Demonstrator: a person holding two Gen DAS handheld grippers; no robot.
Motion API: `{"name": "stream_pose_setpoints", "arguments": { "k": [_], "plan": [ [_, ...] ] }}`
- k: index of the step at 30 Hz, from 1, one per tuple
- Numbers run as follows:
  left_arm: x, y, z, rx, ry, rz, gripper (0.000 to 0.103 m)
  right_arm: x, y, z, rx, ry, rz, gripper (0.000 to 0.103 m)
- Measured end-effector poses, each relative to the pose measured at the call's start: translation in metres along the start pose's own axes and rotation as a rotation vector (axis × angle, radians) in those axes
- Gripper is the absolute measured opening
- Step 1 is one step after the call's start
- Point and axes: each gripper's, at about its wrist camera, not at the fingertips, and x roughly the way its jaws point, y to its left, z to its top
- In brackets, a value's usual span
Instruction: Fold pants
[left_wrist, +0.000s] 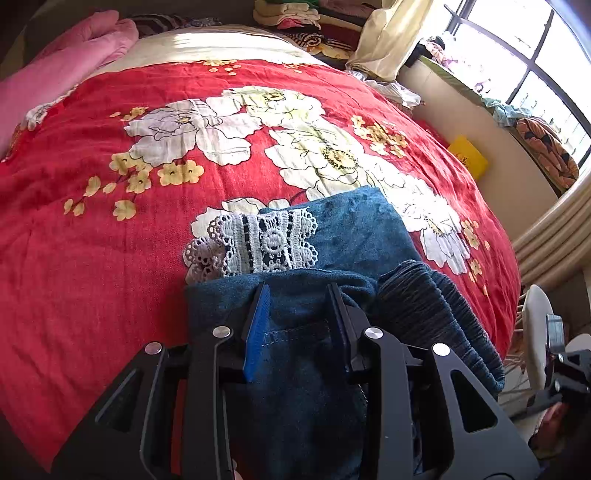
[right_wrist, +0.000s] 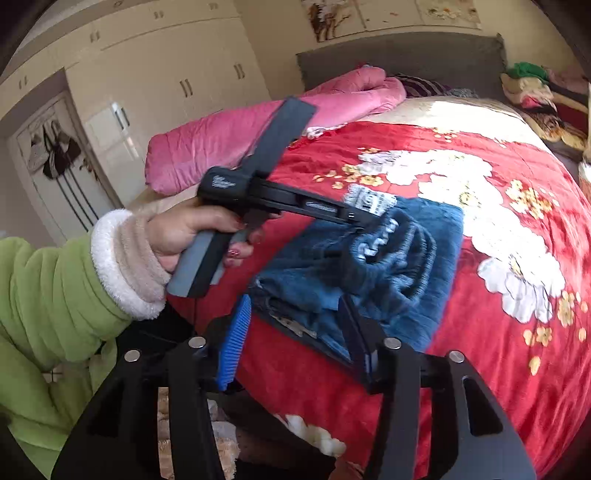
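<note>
Blue denim pants (left_wrist: 354, 236) with a white lace hem (left_wrist: 258, 243) lie folded in a bundle on the red flowered bedspread (left_wrist: 110, 258). My left gripper (left_wrist: 299, 291) is open, its blue-padded fingers (left_wrist: 258, 325) resting over the near denim fold with cloth between them. In the right wrist view the pants (right_wrist: 406, 266) lie ahead, and the left gripper's body (right_wrist: 280, 199) reaches onto their top. My right gripper (right_wrist: 295, 306) is open and empty, hovering at the near corner of the bundle.
A pink quilt (right_wrist: 258, 133) lies along the bed's far side by the grey headboard (right_wrist: 399, 62). Stacked clothes (left_wrist: 303, 18) sit at the bed's head. A yellow bag (left_wrist: 467, 157) and window (left_wrist: 535, 62) are beside the bed. Wardrobes (right_wrist: 166, 74) stand behind.
</note>
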Motion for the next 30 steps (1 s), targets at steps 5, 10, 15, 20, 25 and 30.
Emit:
{"name": "stream_pose_setpoints", "arguments": {
  "k": [5,10,15,20,25,30],
  "plan": [
    [0.001,0.002,-0.001,0.011,0.010,-0.007,0.024,0.046,0.047,0.009,-0.337,0.070,-0.108,0.049],
    [0.002,0.003,0.001,0.019,0.010,-0.004,0.024,0.092,0.047,-0.001,-0.463,0.218,-0.167,0.018],
    [0.003,0.009,0.001,-0.003,0.000,-0.026,0.025,0.085,0.052,-0.027,-0.408,0.208,-0.096,0.012],
    [0.004,0.009,0.001,0.000,-0.018,-0.032,0.025,0.091,0.039,-0.049,-0.260,0.202,-0.081,0.012],
    [0.005,0.006,-0.001,0.025,-0.034,-0.010,0.025,0.073,0.022,-0.039,-0.046,0.148,0.026,0.027],
    [0.005,0.005,-0.001,0.035,-0.039,-0.006,0.025,0.034,0.018,-0.013,0.078,-0.045,0.104,0.047]
  ]
}}
